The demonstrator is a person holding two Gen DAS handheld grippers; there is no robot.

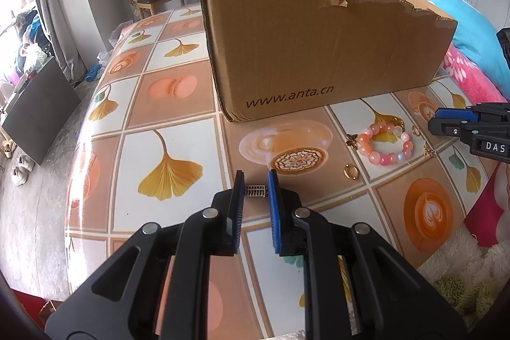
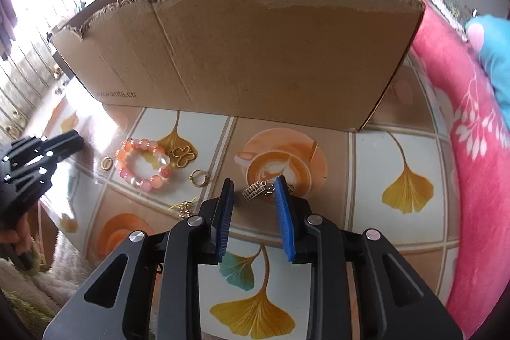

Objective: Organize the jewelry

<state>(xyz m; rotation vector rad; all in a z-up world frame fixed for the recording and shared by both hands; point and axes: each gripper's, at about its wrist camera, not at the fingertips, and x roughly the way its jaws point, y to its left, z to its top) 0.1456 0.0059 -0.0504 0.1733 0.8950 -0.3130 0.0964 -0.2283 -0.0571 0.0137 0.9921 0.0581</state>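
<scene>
Sorting jewelry in front of the cardboard box

Your left gripper (image 1: 256,180) is clamping a small silver abacus charm (image 1: 255,191) between its pads, low over the patterned tablecloth (image 1: 165,104). Your right gripper (image 2: 254,185) is standing open around a second silver charm (image 2: 254,191), pads not pressing it. The pink bead bracelet (image 2: 144,163), gold rings and clasps are lying loose on the cloth near the cardboard box (image 2: 255,53)
</scene>
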